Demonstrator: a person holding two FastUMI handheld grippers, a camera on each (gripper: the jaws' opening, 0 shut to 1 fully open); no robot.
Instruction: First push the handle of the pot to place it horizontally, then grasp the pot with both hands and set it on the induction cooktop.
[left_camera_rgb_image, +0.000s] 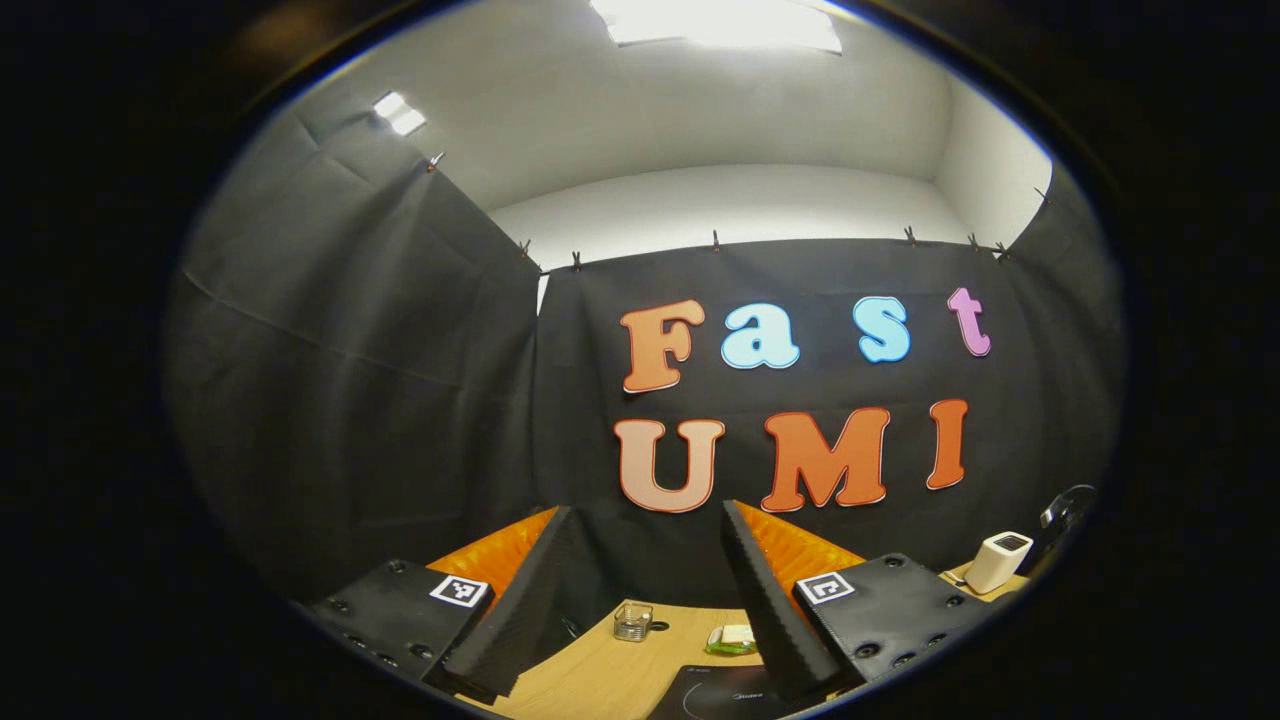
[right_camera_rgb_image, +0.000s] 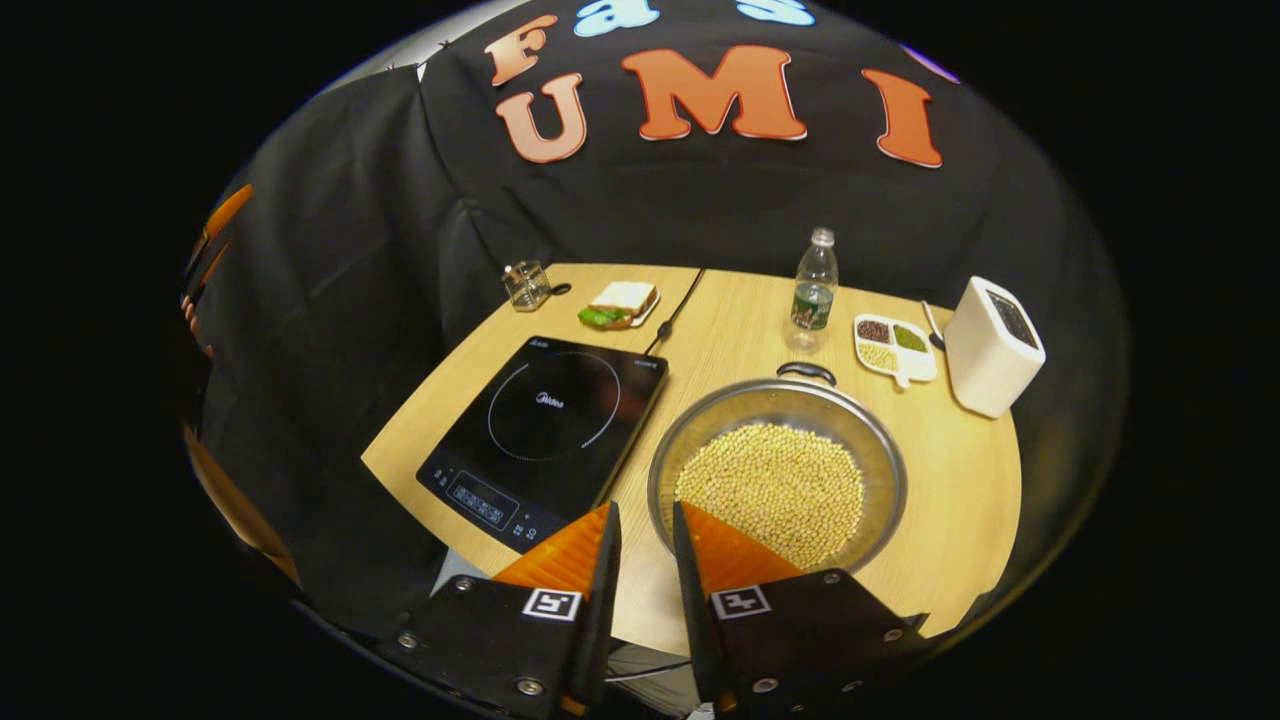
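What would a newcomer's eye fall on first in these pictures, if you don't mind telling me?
Probably the metal pot heaped with pale beans, sitting on the wooden table just ahead of the right gripper. Beside it, to its left in the right gripper view, lies the black cooktop. Behind stand a water bottle and a white box.

Bare wooden table (right_camera_rgb_image: 960, 490) lies right of the bean-filled pot (right_camera_rgb_image: 778, 470), while the induction cooktop (right_camera_rgb_image: 545, 425) crowds its left and a water bottle (right_camera_rgb_image: 815, 280), divided dish (right_camera_rgb_image: 893, 347) and white box (right_camera_rgb_image: 992, 345) stand behind.
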